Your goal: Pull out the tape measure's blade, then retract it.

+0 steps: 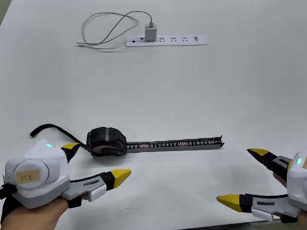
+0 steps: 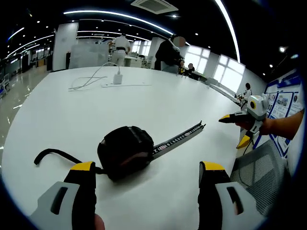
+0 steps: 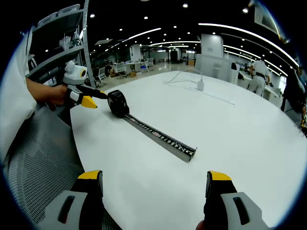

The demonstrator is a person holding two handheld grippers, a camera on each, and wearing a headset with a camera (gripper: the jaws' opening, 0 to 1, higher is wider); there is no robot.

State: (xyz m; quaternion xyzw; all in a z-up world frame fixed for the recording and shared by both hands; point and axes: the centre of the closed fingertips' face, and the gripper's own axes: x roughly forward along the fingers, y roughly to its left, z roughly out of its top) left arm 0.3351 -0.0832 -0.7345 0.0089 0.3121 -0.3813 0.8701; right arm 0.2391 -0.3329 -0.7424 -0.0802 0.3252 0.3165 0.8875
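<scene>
Tape measure (image 1: 106, 141) lies on the white tabletop (image 1: 193, 88). Its blade (image 1: 174, 143) is extended flat to the right and its wrist strap (image 1: 48, 128) trails left. Left claw (image 1: 100, 159) is released and empty, jaws spread just beside the case. Right claw (image 1: 235, 174) is released and empty, near the blade tip and apart from it.

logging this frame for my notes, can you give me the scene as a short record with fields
tape measure: black case lying on the white table, strap trailing opposite the blade
blade: pulled out, flat on the table, end hook free
left gripper: open, case just ahead of it, not gripped
right gripper: open, holding nothing, apart from the blade's end
far side: power strip with white charger and cable
</scene>
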